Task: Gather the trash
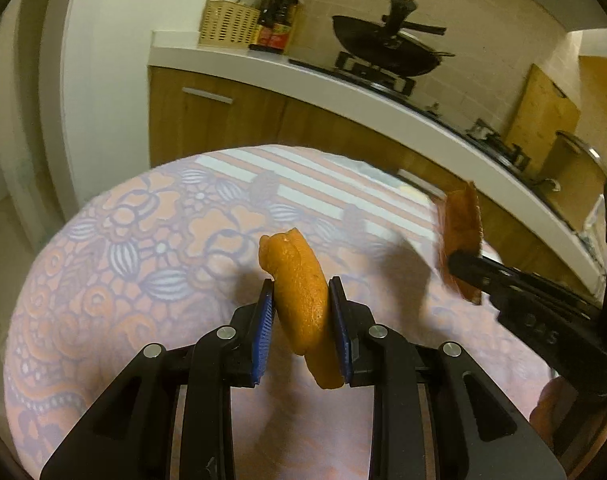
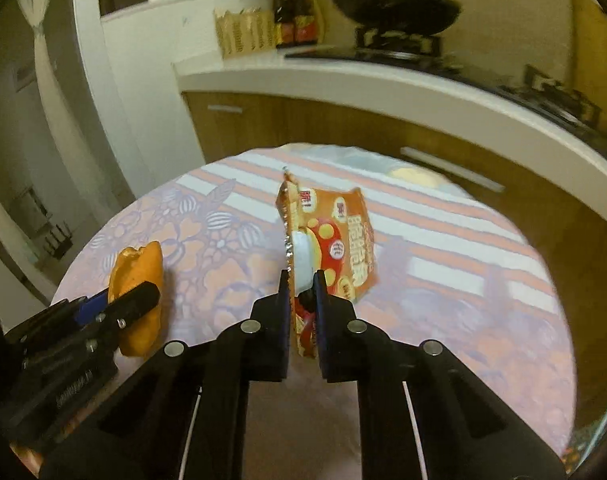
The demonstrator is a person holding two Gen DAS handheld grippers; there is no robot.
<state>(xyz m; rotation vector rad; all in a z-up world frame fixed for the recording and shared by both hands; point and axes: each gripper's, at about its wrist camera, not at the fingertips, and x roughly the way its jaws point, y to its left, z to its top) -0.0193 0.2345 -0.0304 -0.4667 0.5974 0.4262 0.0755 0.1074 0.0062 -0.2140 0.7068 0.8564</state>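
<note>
Orange peel (image 1: 299, 300), thick and curled, sits clamped between the blue pads (image 1: 265, 332) of the left gripper (image 1: 301, 332), lifted above the round table (image 1: 123, 240) with its floral and striped cloth. From the left wrist view the peel shows edge-on, and the snack wrapper (image 1: 461, 240) appears only as a thin, blurred orange sliver to the right of the peel, pinched in the right gripper (image 1: 463, 260). The right wrist view turns that sliver into a printed packet face, red and orange with pale circles and a silver torn edge, held upright over the table between the right gripper's fingers, which are closed tight on its lower part. That same view shows the peel's broad side to the left of the wrapper. Beyond the table, the left view gives a sharp black wok (image 1: 387, 48), dark sauce bottles (image 1: 277, 20) and a woven basket (image 1: 227, 24) on the white counter (image 1: 343, 84); the right view smears them.
</note>
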